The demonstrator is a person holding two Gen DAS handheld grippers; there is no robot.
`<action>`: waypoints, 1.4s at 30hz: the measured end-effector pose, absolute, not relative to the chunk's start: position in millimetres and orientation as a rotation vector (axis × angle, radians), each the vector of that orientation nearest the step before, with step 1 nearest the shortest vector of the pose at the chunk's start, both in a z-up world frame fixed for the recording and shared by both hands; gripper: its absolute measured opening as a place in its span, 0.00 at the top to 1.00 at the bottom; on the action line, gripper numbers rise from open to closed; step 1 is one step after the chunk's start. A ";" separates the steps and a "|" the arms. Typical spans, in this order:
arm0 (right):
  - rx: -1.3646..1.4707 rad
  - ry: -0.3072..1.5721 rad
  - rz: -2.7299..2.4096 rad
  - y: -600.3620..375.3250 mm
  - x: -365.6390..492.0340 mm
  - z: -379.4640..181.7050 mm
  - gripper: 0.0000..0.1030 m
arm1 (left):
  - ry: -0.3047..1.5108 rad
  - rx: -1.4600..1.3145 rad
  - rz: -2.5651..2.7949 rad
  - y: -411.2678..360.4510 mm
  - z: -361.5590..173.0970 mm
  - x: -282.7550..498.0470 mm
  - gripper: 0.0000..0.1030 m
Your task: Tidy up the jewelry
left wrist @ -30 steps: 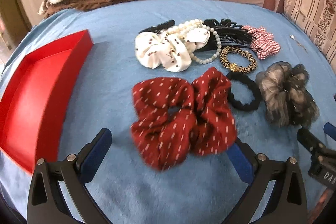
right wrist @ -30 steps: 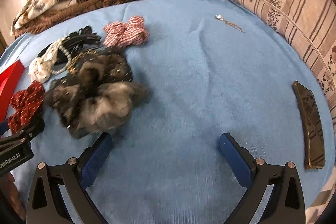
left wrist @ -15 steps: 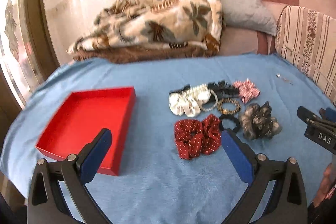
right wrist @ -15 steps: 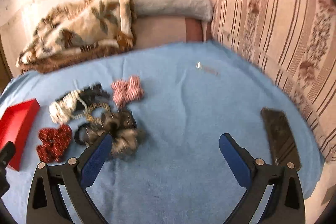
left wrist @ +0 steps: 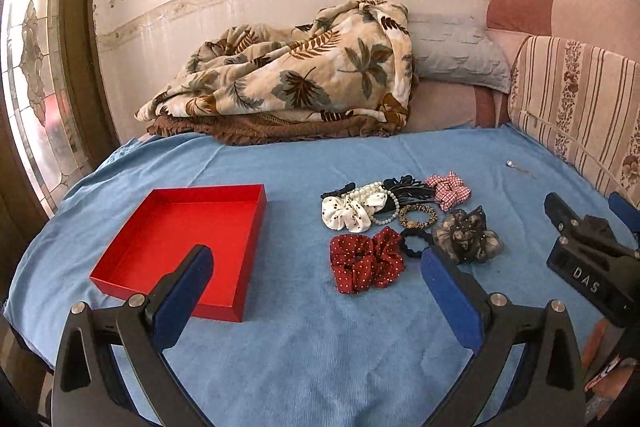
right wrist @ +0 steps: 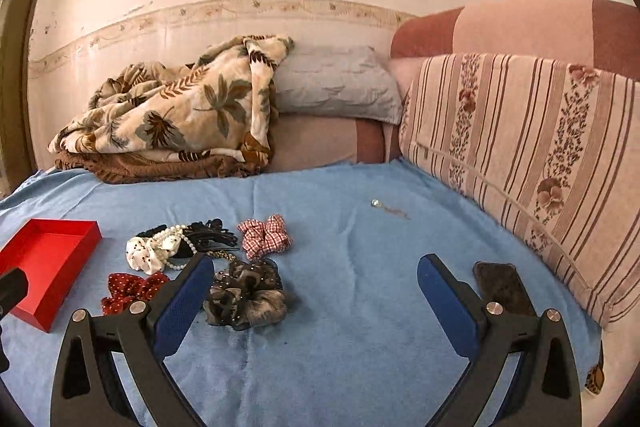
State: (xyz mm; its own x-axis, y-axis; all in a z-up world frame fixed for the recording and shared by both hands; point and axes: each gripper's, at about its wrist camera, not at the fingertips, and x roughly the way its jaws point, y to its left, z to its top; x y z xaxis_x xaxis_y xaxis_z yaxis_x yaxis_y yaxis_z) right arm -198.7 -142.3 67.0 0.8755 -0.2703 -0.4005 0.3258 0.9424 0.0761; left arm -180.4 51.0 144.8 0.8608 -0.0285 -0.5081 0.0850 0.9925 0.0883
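Both sets of fingers gape wide and empty; drop your left gripper [left wrist: 316,283] squarely over the red scrunchie [left wrist: 366,259]; pinch it mid-bunch; carry it to the red tray [left wrist: 244,247].

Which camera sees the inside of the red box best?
The left wrist view. There the red box shows its whole floor and all four walls. In the right wrist view, the box sits at the left edge, cut off, with only part of it visible.
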 end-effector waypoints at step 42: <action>0.163 0.507 -0.242 -124.5 -189.4 52.4 0.00 | 0.600 0.088 -0.024 68.7 127.7 -183.0 0.00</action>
State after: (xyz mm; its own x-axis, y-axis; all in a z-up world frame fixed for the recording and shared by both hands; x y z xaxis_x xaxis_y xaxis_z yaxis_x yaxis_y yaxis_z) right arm -189.4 -124.5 52.4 0.8467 -0.1884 -0.4976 0.2687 0.9586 0.0944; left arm -183.0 68.7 127.7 0.8252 0.0031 -0.5648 0.0483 0.9959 0.0760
